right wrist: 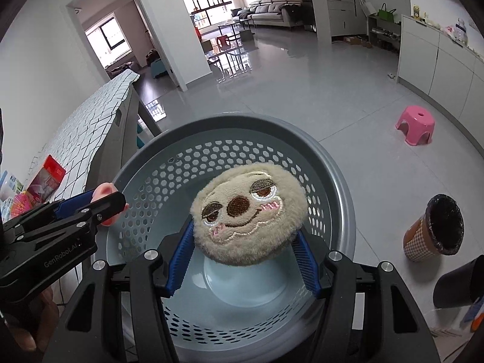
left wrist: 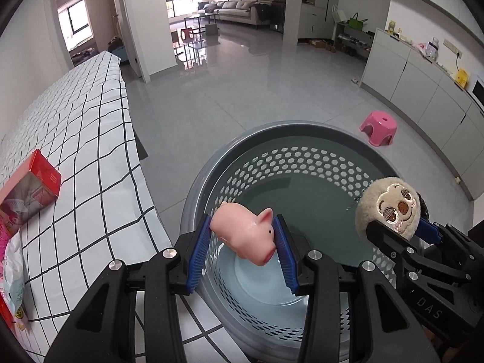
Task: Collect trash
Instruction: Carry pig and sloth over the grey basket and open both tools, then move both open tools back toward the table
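Observation:
My left gripper [left wrist: 243, 236] is shut on a pink rubber pig [left wrist: 246, 234], held over the near rim of a round grey perforated basket [left wrist: 302, 163]. My right gripper [right wrist: 242, 242] is shut on a beige plush sloth face [right wrist: 246, 211], which hangs above the middle of the same basket [right wrist: 236, 127]. In the left wrist view the sloth plush [left wrist: 388, 207] and right gripper [left wrist: 393, 227] sit at the right, over the basket's rim. The right wrist view has the left gripper [right wrist: 107, 204] with the pig [right wrist: 106, 189] at the basket's left rim. The basket's bottom looks bare.
A table with a checked cloth [left wrist: 90, 139] stands left of the basket, carrying a red box [left wrist: 33, 186] and packets [left wrist: 12, 272]. On the floor are a pink stool [right wrist: 416, 124] and a small lined bin [right wrist: 435, 227] to the right. White cabinets [left wrist: 423, 84] run along the right wall.

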`<action>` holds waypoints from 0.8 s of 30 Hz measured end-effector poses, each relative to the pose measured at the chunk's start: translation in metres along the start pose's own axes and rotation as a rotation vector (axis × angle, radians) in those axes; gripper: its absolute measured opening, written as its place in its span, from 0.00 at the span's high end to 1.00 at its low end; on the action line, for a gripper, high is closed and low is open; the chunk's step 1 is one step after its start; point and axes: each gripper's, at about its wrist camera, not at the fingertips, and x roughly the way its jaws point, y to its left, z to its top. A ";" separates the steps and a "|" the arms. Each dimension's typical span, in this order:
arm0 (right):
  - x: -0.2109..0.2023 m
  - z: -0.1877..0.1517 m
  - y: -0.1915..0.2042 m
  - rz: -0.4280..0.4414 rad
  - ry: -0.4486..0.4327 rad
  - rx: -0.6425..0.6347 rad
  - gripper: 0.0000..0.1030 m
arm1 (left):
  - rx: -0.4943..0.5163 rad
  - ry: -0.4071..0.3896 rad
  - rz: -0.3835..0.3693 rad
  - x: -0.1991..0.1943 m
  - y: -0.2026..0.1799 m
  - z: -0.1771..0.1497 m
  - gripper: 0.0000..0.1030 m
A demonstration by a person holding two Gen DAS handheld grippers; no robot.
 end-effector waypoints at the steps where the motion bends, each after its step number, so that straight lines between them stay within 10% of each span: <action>1: 0.000 0.001 0.001 0.001 0.001 0.001 0.43 | -0.001 -0.001 -0.001 0.000 0.000 0.000 0.58; 10: -0.006 0.001 -0.003 -0.002 -0.015 0.002 0.33 | 0.002 -0.045 0.013 -0.012 0.000 0.001 0.34; 24: -0.017 -0.002 -0.004 -0.004 -0.038 0.016 0.32 | -0.003 -0.056 0.019 -0.021 0.003 0.000 0.31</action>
